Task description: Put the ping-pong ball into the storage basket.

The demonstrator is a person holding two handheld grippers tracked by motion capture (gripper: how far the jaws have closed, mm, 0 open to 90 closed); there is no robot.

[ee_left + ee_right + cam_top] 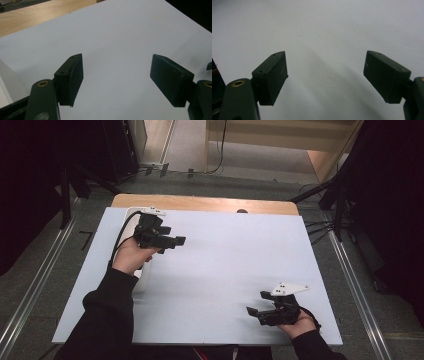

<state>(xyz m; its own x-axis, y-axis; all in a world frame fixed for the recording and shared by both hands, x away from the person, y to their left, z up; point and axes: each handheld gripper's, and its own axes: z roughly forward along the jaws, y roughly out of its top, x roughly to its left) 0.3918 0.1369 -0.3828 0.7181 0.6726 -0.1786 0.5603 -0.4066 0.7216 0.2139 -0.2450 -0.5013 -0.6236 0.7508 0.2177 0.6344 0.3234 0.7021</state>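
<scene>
My left gripper (181,240) hovers over the back left part of the white table sheet (225,260), pointing right, held by a hand in a dark sleeve. In the left gripper view its jaws (116,80) stand apart with nothing between them, only white sheet beyond. My right gripper (252,312) rests low at the front right of the sheet, pointing left, a grey three-cornered plate (289,289) on top. Its own view shows the two black jaws (325,77) wide apart over bare white surface.
A white tray-like object (141,275) lies along the sheet's left edge, partly under my left forearm. A wooden table edge (200,202) shows behind the sheet. Dark stands and cables flank the table on the floor.
</scene>
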